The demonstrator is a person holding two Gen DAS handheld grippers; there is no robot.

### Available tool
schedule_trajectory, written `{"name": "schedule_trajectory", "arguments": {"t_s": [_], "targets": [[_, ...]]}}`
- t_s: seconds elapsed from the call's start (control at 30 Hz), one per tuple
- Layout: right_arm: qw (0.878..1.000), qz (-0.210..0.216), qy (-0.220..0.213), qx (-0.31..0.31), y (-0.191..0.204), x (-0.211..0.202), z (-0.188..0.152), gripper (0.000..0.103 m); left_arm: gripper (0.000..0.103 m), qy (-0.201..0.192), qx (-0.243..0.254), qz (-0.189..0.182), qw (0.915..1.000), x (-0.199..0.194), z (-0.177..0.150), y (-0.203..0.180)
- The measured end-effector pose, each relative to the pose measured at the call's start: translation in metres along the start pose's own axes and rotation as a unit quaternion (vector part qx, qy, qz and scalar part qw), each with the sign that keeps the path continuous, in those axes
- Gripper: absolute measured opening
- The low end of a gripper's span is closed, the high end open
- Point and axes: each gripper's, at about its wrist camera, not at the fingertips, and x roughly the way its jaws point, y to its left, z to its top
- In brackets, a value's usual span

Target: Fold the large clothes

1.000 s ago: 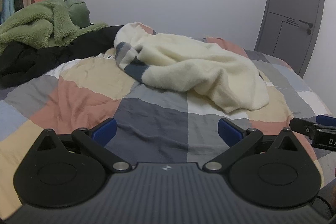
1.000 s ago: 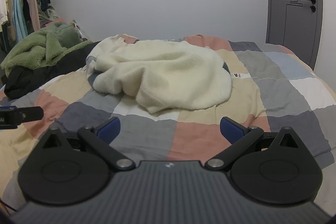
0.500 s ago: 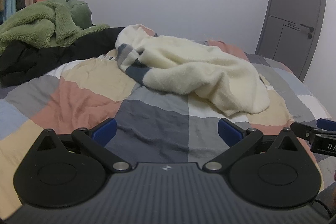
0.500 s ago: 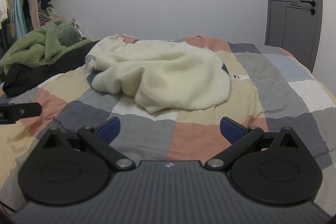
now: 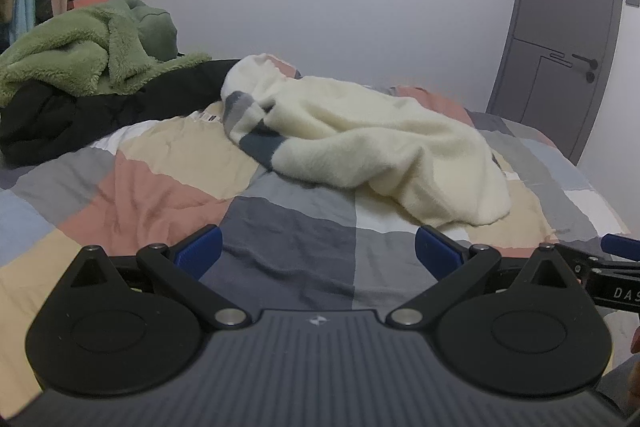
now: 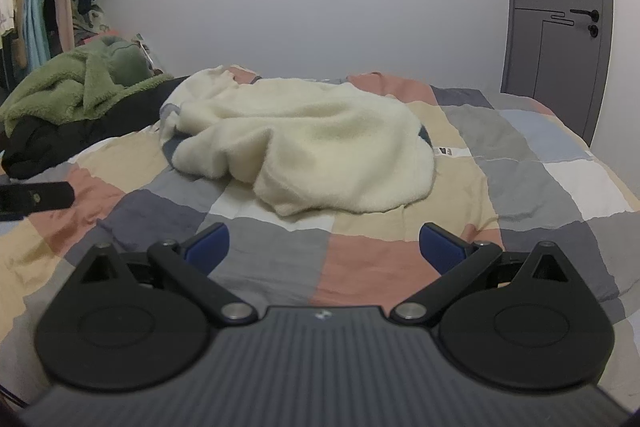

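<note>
While both tools hang just above the bed, the left gripper (image 5: 318, 251) with its blue-padded black fingers stands wide and grips nothing, and the right gripper (image 6: 324, 247) is spread just as wide, also empty. Beyond them at twelve o'clock, the crumpled cream fleece garment with grey-blue patches (image 5: 360, 147) lies heaped on the patchwork checked bedcover (image 6: 360, 259), well apart from either tool. At ten o'clock sits a shaggy green fleece (image 5: 80, 51) over a black garment (image 5: 80, 115). Folding looks entirely ahead: nothing is spread flat yet.
</note>
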Motion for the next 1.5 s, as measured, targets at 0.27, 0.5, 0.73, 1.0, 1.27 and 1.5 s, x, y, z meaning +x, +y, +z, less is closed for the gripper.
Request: {"name": "schedule_trajectory", "arguments": {"t_s": [0.27,0.5,0.73,1.0,1.27,1.5], "targets": [[1.000,-0.006,-0.002,0.004,0.000,-0.005,0.001,0.103,0.103,-0.005,0.006,-0.006,1.0000,-0.005,-0.001,-0.005],[1.000,-0.013,0.002,0.008,0.002,-0.003,0.001,0.103,0.103,-0.008,0.010,-0.007,0.9999,-0.005,0.001,-0.006],[1.000,-0.014,0.006,0.012,0.005,-0.003,0.003,0.103,0.103,-0.004,-0.016,-0.024,0.9996,-0.006,0.005,-0.001],[0.999,-0.011,0.008,0.034,0.013,-0.020,0.015,0.103,0.103,-0.005,-0.025,-0.026,0.9993,-0.012,0.007,0.002],[1.000,-0.003,-0.005,0.030,0.025,-0.030,0.021,0.103,0.103,-0.005,-0.023,-0.032,0.9992,-0.016,0.008,0.002],[0.999,0.006,-0.001,0.048,0.014,-0.020,0.016,0.103,0.103,-0.008,-0.018,-0.031,0.9993,-0.006,0.004,0.001]]}}
